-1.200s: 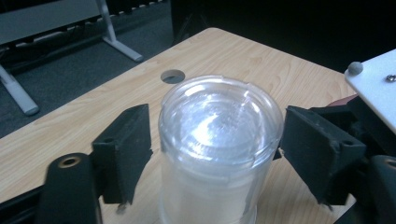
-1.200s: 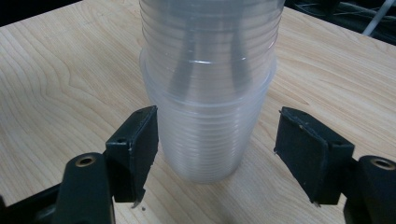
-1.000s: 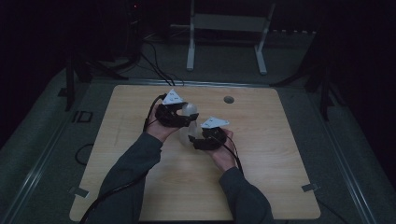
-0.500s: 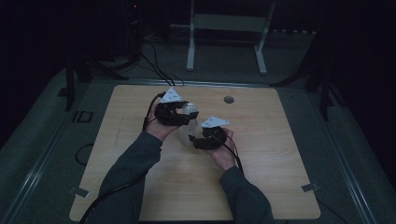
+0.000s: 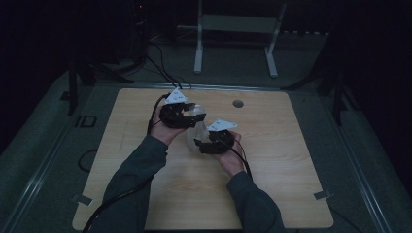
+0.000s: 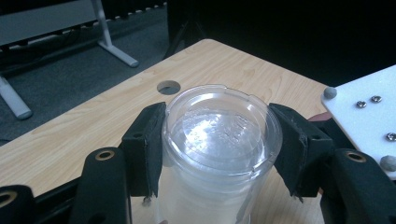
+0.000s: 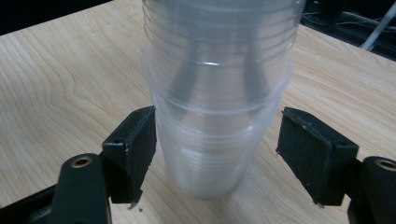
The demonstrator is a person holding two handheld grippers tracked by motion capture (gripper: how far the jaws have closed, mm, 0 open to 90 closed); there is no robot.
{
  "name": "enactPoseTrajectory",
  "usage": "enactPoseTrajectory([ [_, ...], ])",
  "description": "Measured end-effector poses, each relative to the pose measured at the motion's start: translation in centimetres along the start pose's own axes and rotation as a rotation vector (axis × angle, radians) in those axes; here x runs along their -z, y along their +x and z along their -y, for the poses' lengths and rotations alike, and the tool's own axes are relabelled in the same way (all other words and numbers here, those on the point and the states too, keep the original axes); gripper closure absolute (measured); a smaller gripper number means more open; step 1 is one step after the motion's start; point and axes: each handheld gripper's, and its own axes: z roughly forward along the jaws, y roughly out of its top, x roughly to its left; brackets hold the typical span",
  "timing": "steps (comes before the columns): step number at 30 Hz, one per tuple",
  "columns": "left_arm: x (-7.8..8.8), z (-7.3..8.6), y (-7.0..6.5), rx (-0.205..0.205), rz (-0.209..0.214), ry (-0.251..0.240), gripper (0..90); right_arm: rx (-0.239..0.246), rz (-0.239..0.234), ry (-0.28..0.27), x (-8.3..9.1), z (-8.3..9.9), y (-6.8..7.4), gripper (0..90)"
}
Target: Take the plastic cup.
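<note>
A stack of clear plastic cups [image 5: 195, 130] is held above the wooden table [image 5: 272, 194], between my two grippers. My left gripper [image 6: 220, 140] has just been closing, and its pads [image 6: 150, 144] now press both sides of the stack's round upper end [image 6: 219, 126]. In the high view the left gripper [image 5: 190, 116] sits at the stack's far end. My right gripper [image 7: 224, 154] has just been opening. It stands around the narrow outermost cup [image 7: 210, 154], with its right pad [image 7: 310, 154] clear of the wall. In the high view the right gripper [image 5: 197, 144] is at the near end.
A round hole [image 5: 237, 103] is cut in the table behind the hands. A pale metal stand [image 5: 233, 24] is on the floor beyond the far edge. Cables trail from both grippers. The right gripper's white plate [image 6: 369, 116] shows close to the left jaws.
</note>
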Motion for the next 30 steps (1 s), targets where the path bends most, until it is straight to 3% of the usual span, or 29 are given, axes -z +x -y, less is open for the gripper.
enactPoseTrajectory([
  [5,0.1,0.0,0.2,0.014,0.005,-0.003,40.2,0.006,0.006,-0.005,-0.1,-0.6,0.1,22.4],
  [20,-0.2,0.0,0.3,0.026,-0.004,0.017,40.1,0.012,0.003,0.007,-0.8,-0.8,0.1,26.1],
  [30,0.3,-0.5,0.3,0.034,0.003,-0.009,40.4,0.009,-0.006,0.023,-1.0,-0.5,0.1,26.2],
])
